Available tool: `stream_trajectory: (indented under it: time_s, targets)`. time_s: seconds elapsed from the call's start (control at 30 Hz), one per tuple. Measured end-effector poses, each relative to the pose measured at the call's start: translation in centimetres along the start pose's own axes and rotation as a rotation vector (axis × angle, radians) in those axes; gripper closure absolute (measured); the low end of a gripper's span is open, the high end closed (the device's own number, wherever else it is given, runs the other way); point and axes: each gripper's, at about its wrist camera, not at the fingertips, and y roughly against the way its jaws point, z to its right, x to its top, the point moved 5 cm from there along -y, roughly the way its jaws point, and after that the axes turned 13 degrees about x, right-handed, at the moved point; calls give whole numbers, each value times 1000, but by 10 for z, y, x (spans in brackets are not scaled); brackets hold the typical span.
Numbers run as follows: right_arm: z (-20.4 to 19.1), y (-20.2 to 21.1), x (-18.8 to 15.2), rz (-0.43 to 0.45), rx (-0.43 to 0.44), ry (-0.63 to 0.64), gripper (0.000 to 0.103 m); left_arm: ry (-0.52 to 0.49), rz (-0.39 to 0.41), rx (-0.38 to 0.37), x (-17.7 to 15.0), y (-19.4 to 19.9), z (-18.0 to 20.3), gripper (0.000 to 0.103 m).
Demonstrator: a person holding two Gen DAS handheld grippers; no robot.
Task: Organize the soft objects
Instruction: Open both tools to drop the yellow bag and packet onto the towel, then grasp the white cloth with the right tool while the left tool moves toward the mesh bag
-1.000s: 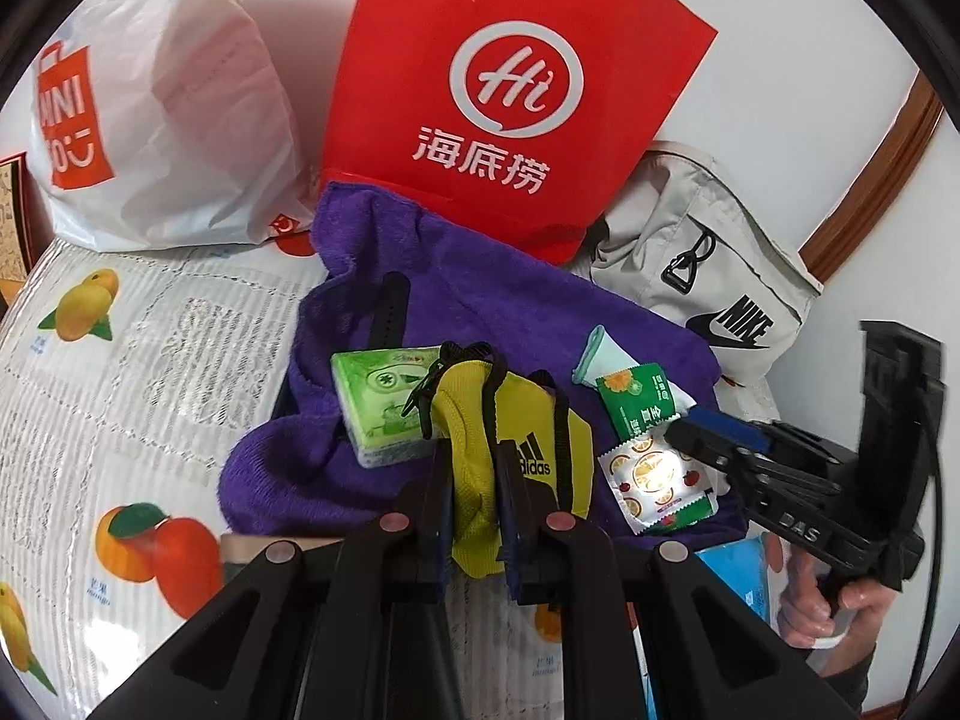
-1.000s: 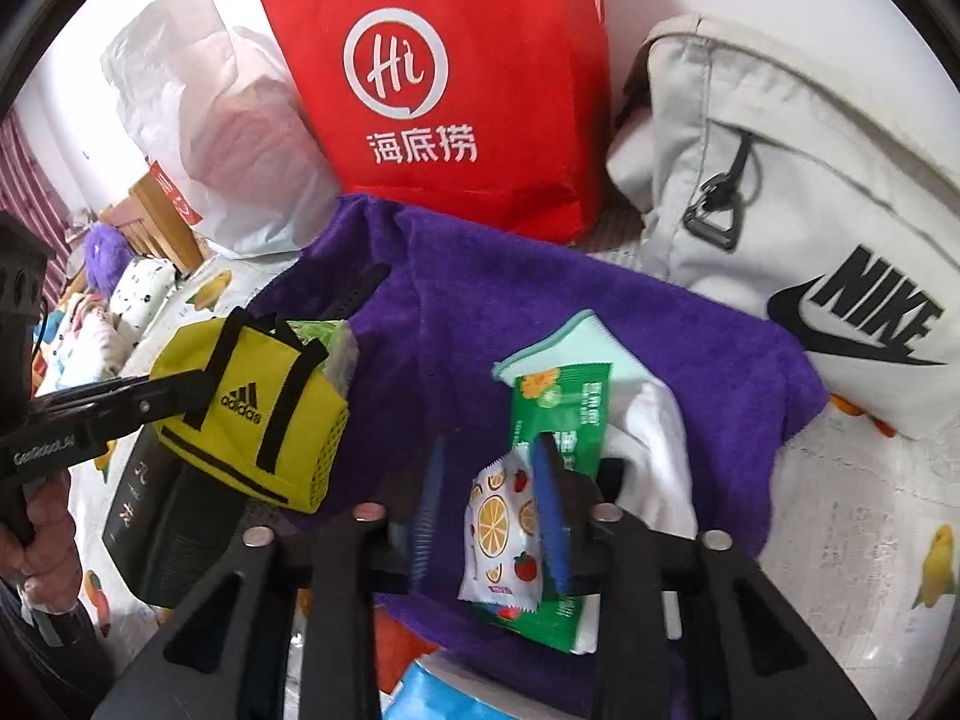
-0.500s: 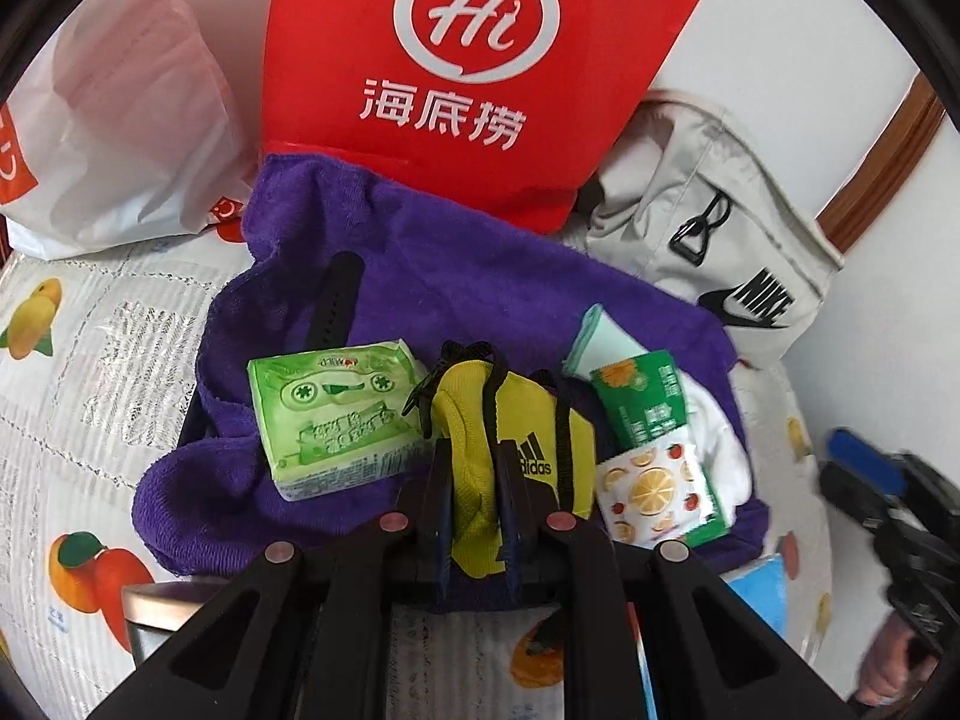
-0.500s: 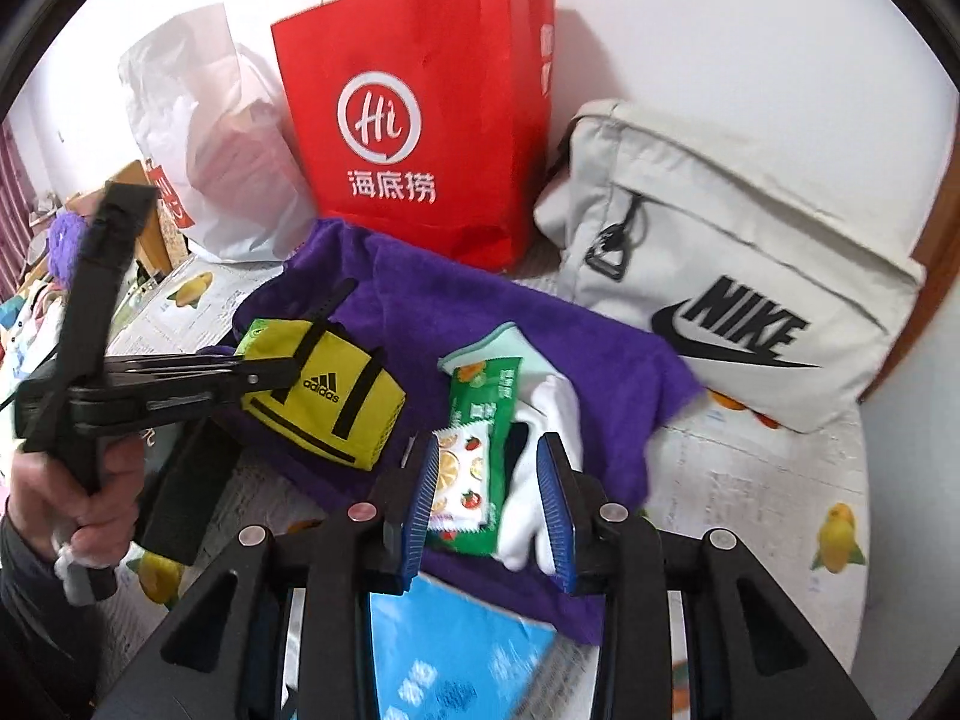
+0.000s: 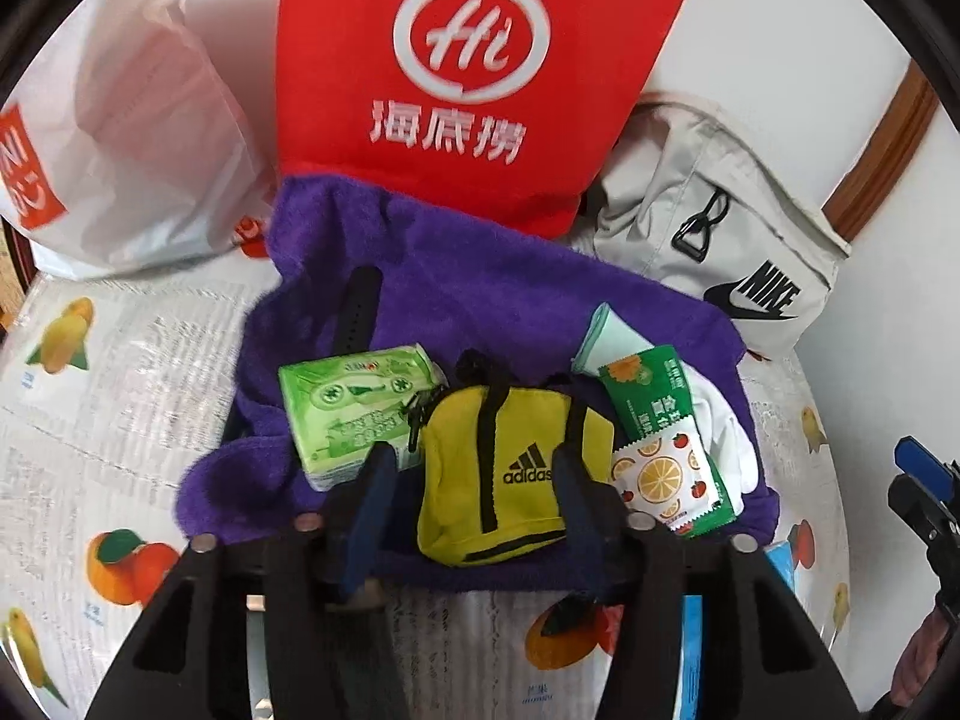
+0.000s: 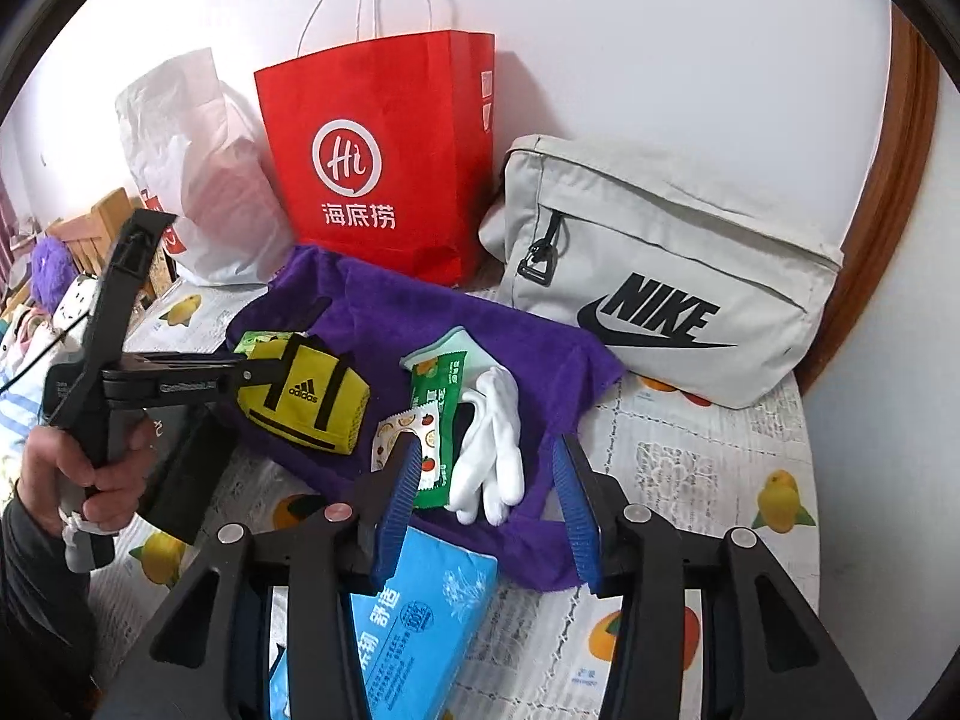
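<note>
Soft things lay together on a purple towel spread over a tablecloth printed with fruit. Near the middle was a small yellow bag with black straps. The left gripper stood around it; its jaws had just been opening, and the blue pads were on either side of the bag with a gap showing at the left one, so the bag was released and rested on the towel. Just left of the bag, touching it, lay a green tissue pack. To the right lay a green snack packet, partly under a white packet with orange slices, and beside them a white glove. The right gripper was above the near edge of the towel, its jaws also just opening, with nothing gripped between them. Below it lay a blue tissue pack. At the far side stood a red paper bag, a white plastic bag and a grey sling bag.
</note>
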Motion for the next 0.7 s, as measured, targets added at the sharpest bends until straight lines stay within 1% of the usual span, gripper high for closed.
stream_trajectory:
  time_s: [0.1,0.23,0.33,0.4,0.47,0.53,0.6,0.63,0.7]
  targets:
    - [-4,9,-1,9,-2,-3,57,-11,20,20,-2,14,-4,50]
    - [-11,28,-8,28,-6,-8,57,-19,33,19,-13,35,-9,50]
    - [-17,46,-18,45,-9,-14,50,-40,42,-18,-31,54,-10,49]
    - [-20,57,-29,58,-15,-23,47,-51,62,-22,-42,66,-11,49]
    - [-24,67,-45,59,-10,-39,45,-58,71,-30,-53,76,-11,47]
    - [-29,72,-63,53,-4,-54,42,-67,63,-46,-64,85,-12,44]
    - [-35,75,-84,40,10,-69,41,-88,48,-71,-77,92,-11,44]
    - [-39,77,-95,35,21,-81,41,-103,39,-71,-84,95,-10,43]
    - [-45,78,-120,20,52,-99,41,-131,31,-47,-100,102,-11,42]
